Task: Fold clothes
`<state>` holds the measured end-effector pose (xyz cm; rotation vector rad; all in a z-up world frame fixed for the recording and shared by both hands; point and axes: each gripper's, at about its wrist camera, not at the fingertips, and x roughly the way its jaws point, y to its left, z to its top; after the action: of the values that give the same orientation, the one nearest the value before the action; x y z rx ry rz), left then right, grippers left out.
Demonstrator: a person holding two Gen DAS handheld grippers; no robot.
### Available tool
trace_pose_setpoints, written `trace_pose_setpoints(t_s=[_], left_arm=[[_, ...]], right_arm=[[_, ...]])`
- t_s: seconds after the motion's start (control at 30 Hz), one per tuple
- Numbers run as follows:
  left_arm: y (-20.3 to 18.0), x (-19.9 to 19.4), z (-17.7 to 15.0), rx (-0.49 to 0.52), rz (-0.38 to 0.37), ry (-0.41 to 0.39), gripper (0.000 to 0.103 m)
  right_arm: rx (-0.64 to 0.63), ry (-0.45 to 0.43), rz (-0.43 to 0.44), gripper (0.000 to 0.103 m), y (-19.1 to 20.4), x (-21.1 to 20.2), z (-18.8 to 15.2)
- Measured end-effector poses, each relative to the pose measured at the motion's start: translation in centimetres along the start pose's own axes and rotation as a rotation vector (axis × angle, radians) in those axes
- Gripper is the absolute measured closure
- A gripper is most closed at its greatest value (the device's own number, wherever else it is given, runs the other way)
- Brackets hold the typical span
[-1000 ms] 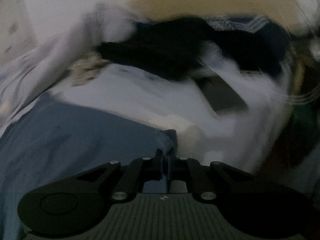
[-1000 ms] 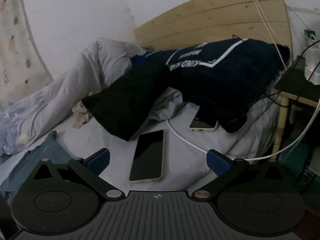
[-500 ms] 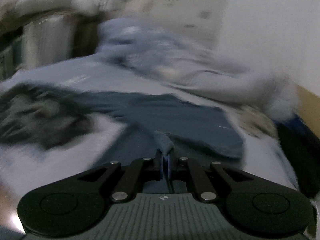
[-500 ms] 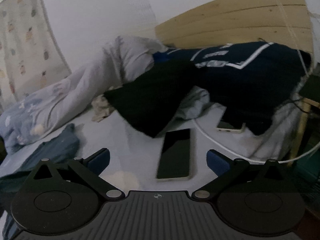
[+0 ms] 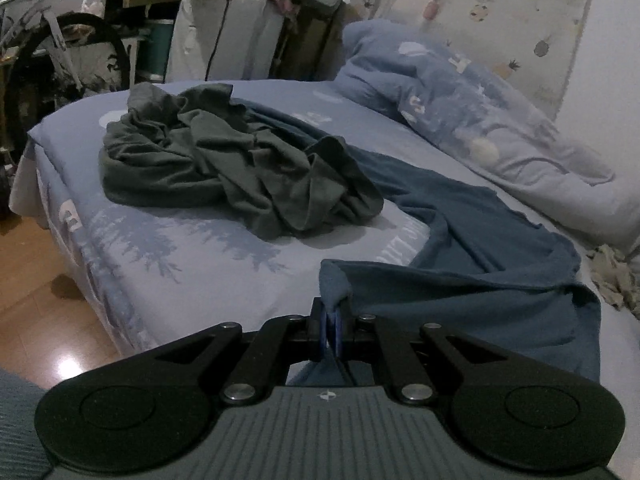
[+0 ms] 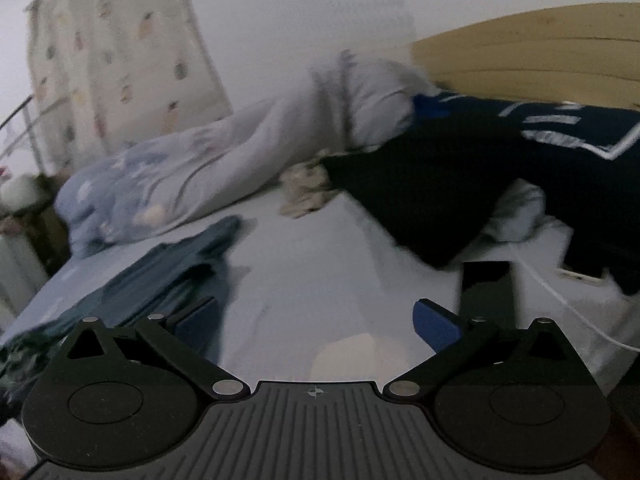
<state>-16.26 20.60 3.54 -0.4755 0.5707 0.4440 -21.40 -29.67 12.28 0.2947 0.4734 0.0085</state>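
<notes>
Swung round since a second ago, the left gripper point(image 5: 331, 330) now faces the foot of the bed point(image 5: 208, 256), jaws pinched on a corner of the blue garment point(image 5: 472, 280). That garment trails away across the bed, past the crumpled grey garment point(image 5: 224, 160) toward the quilt point(image 5: 480, 120). Nearer the headboard point(image 6: 540, 60), the right gripper point(image 6: 316, 320) hangs wide open, empty.

1. The shirt point(image 5: 472, 280) is teal blue.
2. The crumpled garment point(image 5: 224, 160) is dark grey-green.
3. The bedsheet point(image 5: 208, 248) is pale blue with a darker tree print and white lettering.
4. The curtain point(image 5: 500, 8) is cream with small pineapples.
5. The headboard point(image 6: 540, 52) is light wood.
6. The jersey point(image 6: 580, 140) is navy with white lettering.
</notes>
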Motion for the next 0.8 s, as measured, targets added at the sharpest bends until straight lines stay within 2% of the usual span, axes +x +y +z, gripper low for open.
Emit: trace_pose_setpoints(t_s=[0.13, 0.27, 0.37, 0.47, 0.53, 0.6, 0.63, 0.67, 0.73, 0.8], left_arm=[[1.3, 1.1, -1.1, -0.008, -0.073, -0.001, 0.097], [1.5, 1.7, -1.5, -0.003, -0.088, -0.013, 0.097], [1.1, 2.0, -1.5, 0.018, -0.102, -0.023, 0.097], [1.1, 2.4, -1.7, 0.002, -0.116, -0.009, 0.097], [1.4, 2.7, -1.6, -0.026, -0.124, 0.005, 0.097], [1.8, 3.0, -1.6, -0.054, -0.133, 0.017, 0.097], [2.0, 3.1, -1.6, -0.063, -0.137, 0.023, 0.097], [2.1, 3.1, -1.6, -0.068, -0.141, 0.027, 0.097], [2.1, 3.2, -1.5, -0.070, -0.148, 0.030, 0.097], [2.1, 3.3, -1.5, -0.070, -0.154, 0.033, 0.097]], right_arm=[[-0.126, 0.066, 0.100, 0.000, 3.9, 0.9, -0.8], [-0.271, 0.167, 0.209, 0.001, 8.3, 1.8, -3.0], [-0.384, 0.267, 0.238, 0.001, 11.6, 3.2, -5.5], [-0.401, 0.362, 0.257, 0.002, 13.2, 5.0, -7.4], [-0.381, 0.408, 0.229, 0.011, 13.3, 6.4, -8.0], [-0.340, 0.452, 0.163, 0.042, 12.7, 7.8, -8.5], [-0.321, 0.471, 0.134, 0.048, 12.4, 8.5, -8.7], [-0.309, 0.481, 0.115, 0.053, 12.3, 8.8, -8.9], [-0.291, 0.499, 0.085, 0.053, 12.2, 9.5, -9.2], [-0.296, 0.508, 0.099, 0.053, 12.9, 9.8, -9.9]])
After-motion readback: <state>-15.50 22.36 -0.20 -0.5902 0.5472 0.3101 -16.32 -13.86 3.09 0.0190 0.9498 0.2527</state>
